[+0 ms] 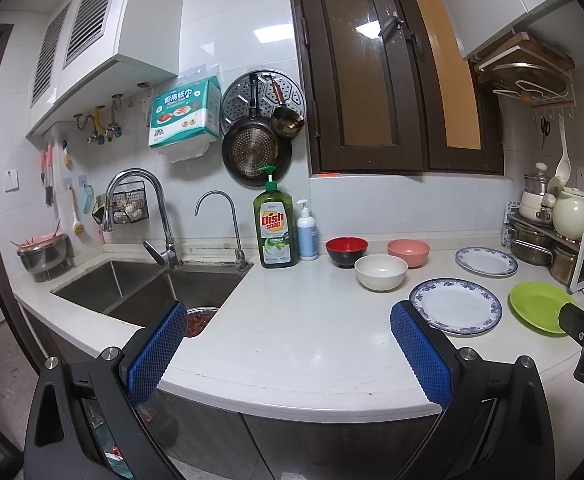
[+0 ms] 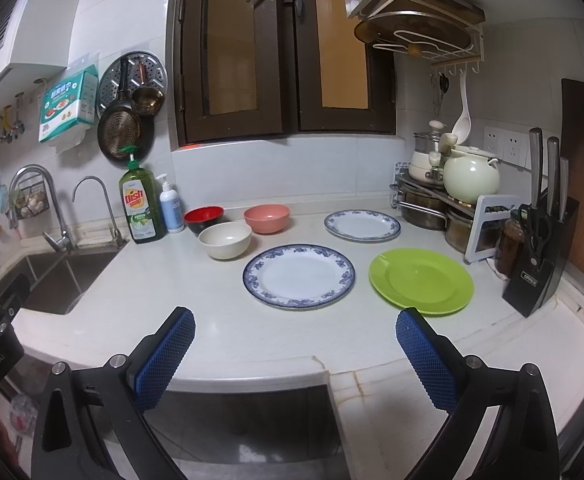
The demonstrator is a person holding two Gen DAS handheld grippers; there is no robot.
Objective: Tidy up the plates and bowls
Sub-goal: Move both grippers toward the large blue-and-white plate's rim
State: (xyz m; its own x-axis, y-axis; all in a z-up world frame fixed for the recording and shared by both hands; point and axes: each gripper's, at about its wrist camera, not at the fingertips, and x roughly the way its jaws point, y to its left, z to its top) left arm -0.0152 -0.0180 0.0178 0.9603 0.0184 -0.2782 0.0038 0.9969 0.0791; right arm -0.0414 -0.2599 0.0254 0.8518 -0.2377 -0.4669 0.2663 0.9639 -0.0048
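Countertop (image 2: 172, 292) | both claws (left (image 1: 288, 316), right (image 2: 295, 322)) spread, empty | plates, bowls lie well ahead

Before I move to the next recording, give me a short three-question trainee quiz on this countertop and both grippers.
1. True or false: the green plate is stacked on a blue-rimmed plate.
2. How many bowls stand on the counter?
3. Multiple choice: the left gripper and right gripper are A) both open and empty, B) both shut on plates, C) one open, one shut.

Key:
1. False; it lies alone on the counter, beside that plate.
2. Three: the red-and-black bowl, the cream bowl and the pink bowl.
3. A.
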